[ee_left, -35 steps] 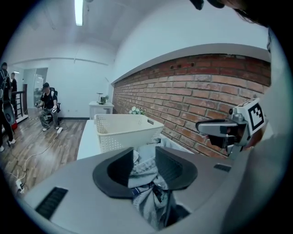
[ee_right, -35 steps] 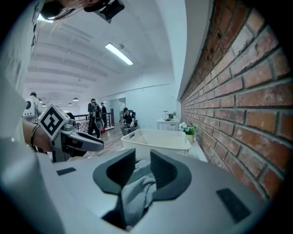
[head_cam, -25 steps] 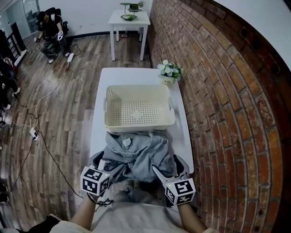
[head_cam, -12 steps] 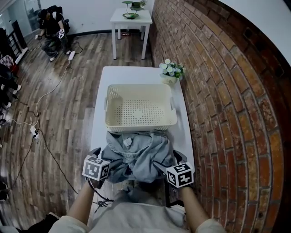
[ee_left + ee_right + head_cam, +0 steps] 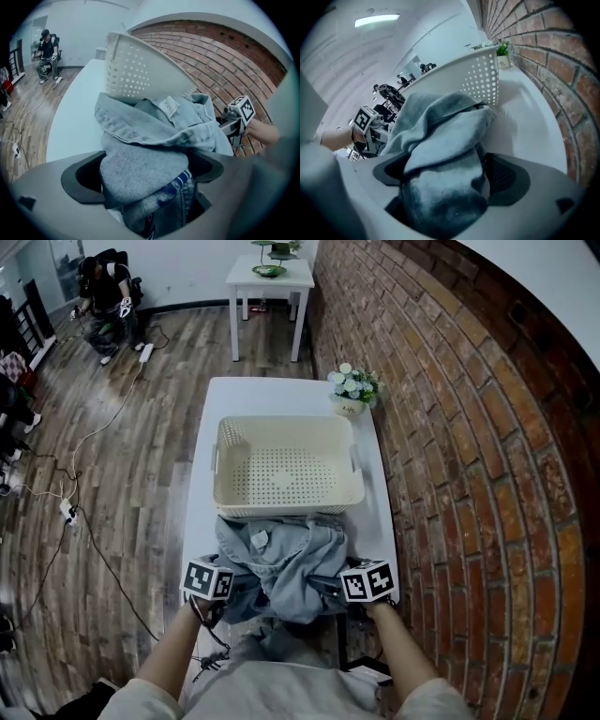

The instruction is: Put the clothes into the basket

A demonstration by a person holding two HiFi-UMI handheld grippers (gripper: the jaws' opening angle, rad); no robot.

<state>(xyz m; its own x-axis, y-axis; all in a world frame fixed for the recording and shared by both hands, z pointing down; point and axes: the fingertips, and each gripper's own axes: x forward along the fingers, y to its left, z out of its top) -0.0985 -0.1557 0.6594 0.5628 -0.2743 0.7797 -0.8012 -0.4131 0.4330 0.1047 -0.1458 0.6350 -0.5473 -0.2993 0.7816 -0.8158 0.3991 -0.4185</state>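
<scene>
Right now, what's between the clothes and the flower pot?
The empty cream basket; clothes at its near wall, flower pot past its far corner. Seen in head view.

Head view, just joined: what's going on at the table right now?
A person holds a gripper in each hand at the near end of the white table. The left gripper and right gripper sit on either side of a heap of denim clothes, jaws opening with cloth between them. The heap lies just in front of the basket, which is empty.
</scene>
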